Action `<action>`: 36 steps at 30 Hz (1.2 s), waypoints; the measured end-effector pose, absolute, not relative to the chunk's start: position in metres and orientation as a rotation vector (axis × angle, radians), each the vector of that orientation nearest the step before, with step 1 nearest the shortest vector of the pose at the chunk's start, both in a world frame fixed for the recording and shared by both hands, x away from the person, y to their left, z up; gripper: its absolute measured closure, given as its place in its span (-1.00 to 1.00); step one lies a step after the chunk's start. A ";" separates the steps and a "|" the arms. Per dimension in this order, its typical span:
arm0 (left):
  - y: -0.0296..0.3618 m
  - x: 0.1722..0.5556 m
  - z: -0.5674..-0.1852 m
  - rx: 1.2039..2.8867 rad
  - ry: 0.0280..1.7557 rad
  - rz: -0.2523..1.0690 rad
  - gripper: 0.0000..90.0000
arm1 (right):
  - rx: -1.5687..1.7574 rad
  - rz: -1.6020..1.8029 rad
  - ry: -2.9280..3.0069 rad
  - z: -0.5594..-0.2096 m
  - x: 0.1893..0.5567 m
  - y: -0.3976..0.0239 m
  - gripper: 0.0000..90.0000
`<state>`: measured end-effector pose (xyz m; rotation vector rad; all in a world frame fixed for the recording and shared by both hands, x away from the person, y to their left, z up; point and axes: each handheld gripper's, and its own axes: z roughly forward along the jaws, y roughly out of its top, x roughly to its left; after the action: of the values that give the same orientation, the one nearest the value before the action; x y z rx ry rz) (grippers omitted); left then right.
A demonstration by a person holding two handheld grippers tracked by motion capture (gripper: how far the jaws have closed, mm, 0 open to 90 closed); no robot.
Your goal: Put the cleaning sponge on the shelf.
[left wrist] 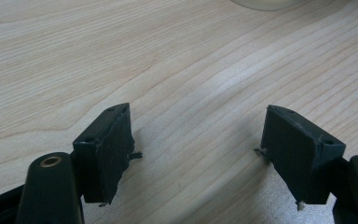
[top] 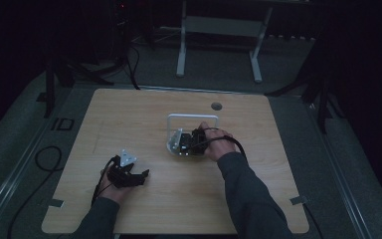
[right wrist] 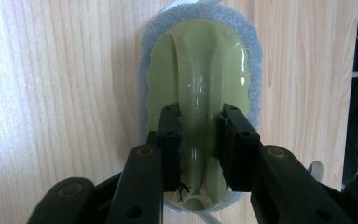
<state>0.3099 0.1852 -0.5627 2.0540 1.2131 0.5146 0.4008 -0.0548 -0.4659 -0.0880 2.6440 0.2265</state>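
High view: right tool clamped on sponge handle

High view: the right tool (top: 186, 144) grips the sponge (top: 175, 145) mid-worktop (top: 129, 114), before a white frame (top: 193, 117); the left tool (top: 138, 177) rests apart.

Left gripper view: its jaws stand wide, nothing between.

Right gripper view: the jaws pinch the handle ridge (right wrist: 198, 93). Advice: keep the grip centred and the foam flat.

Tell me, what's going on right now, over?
Right tool shut on scrubber handle, on the table. Left tool open, empty, resting on bare wood. White frame just behind scrubber; nothing blocking.
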 end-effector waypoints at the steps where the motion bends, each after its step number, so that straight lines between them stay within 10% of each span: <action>1: 0.185 0.310 -0.563 2.054 1.213 0.515 -0.44 | -0.089 0.231 2.641 -0.466 0.401 -0.054 0.59; 36: 0.185 0.310 -0.563 2.056 1.212 0.514 -0.44 | -0.077 0.193 2.573 -0.474 0.409 -0.055 0.60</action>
<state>0.3099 0.1853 -0.5626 2.0564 1.2121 0.5143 0.4089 -0.0549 -0.4738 -0.0767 2.5734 0.1935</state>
